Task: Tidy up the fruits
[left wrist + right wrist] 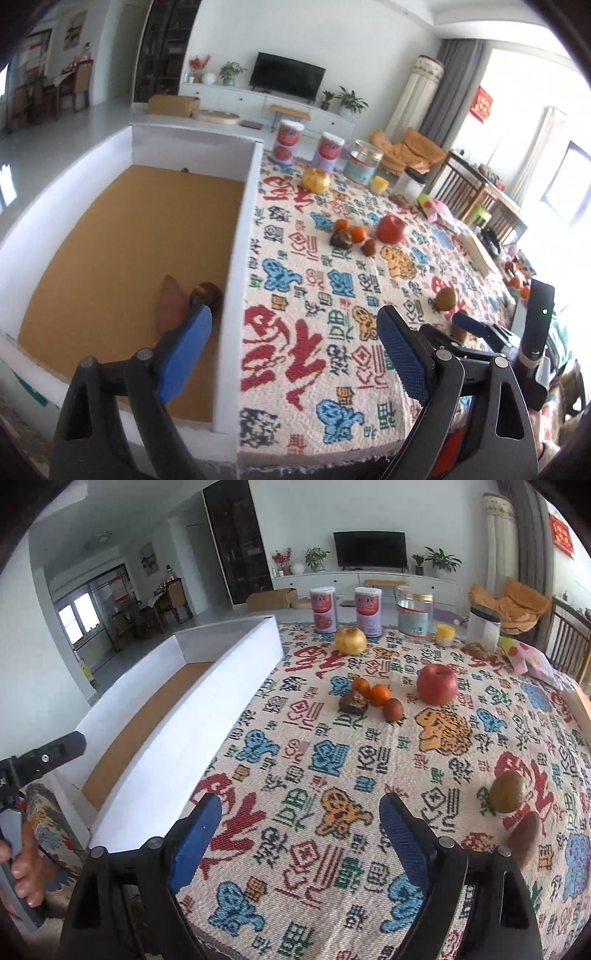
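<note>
My left gripper (293, 314) is open and straddles the right wall of a white box (240, 258). On the box's brown floor lie a sweet potato (171, 306) and a dark round fruit (207, 293). My right gripper (301, 801) is open above the patterned tablecloth, with nothing between its fingers. Mid-table lie a red apple (437, 685), two tangerines (380, 695), a dark fruit (352, 702) and a small brown fruit (392, 709). A yellow fruit (350, 640) sits further back. To the right of the right gripper lie a green-brown fruit (508, 792) and a second sweet potato (524, 838).
Two tall cans (324, 609), a clear jar (413, 614), a small yellow cup (445, 634), a lidded container (482, 627) and a pink bag (532, 661) line the table's far edge. A person's hand (22, 867) holds the left gripper's handle at the table's near left corner.
</note>
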### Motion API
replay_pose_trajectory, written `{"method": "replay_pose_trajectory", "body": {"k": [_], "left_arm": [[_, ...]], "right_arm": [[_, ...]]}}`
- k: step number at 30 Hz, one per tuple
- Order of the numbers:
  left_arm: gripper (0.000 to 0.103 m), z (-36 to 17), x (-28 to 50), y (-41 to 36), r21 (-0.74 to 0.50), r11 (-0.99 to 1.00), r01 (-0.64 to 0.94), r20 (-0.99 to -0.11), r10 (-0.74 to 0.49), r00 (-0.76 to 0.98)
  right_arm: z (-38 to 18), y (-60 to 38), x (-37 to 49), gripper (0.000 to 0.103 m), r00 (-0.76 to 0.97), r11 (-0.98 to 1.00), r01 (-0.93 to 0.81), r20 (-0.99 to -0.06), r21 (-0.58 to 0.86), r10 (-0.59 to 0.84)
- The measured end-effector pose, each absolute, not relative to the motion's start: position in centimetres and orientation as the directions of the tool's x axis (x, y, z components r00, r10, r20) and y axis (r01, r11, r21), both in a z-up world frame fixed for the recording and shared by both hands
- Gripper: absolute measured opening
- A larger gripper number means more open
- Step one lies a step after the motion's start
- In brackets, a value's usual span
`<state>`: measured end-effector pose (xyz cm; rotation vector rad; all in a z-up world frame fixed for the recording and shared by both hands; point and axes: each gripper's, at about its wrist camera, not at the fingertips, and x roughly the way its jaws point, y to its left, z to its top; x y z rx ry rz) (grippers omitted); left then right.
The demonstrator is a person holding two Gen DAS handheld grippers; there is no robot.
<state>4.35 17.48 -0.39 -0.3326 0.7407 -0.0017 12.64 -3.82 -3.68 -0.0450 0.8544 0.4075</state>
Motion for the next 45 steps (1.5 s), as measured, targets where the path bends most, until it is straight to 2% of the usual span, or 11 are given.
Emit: {"method": "replay_pose_trajectory", "body": {"k": [2,7,14,18,19,22,27,45], "left_arm": [[0.093,-1.5,5.9,13.6,-0.284,0.958,-0.045,-0.691,-0.172,0.702],[0.093,-5.5,9.8,7.0,-0.236,0.972,0.007,-0.740,-0.184,0.647],[0.093,-9.7,14.0,4.3,-0.024,0.999,-0.034,-0.755,0.004,0.656],[0.093,-12.1,15.3,5.3,-0.063,0.995,-0.077,-0.797,-0.003,0.604],[0.093,-12.5,15.0,5.3,-0.042,0.996,-0.083,-0.784,0.019,0.621],[0.094,-12.6,14.8,4.9,-0.012,0.996,-0.086,-0.783,0.044,0.620],[0.096,-12.6,15.0,5.1,-0.021,0.995,-0.094,-0.786,0.042,0.616],[0.096,-12.7,15.1,5.1,-0.020,0.995,-0.094,-0.787,0.043,0.616]], "right_arm": [[-5.9,-7.5,12.6,0.087,0.620,0.963,-0.258,-0.751,0.079,0.227],[-8.2,-13.1,13.2,0.087,0.630,0.982,-0.109,-0.753,0.155,0.188],[-11.9,-12.7,14.8,0.087,0.596,0.985,-0.124,-0.785,0.119,0.170],[-12.8,-13.0,15.4,0.087,0.586,0.991,-0.101,-0.800,0.091,0.133],[-12.9,-13.1,15.3,0.087,0.590,0.991,-0.098,-0.797,0.090,0.131],[-13.0,-13.3,15.4,0.088,0.591,0.993,-0.084,-0.798,0.082,0.115],[-13.3,-12.5,15.5,0.095,0.580,0.994,-0.103,-0.810,0.031,0.085],[-13.3,-12.5,15.4,0.096,0.580,0.994,-0.104,-0.810,0.032,0.086]]}}
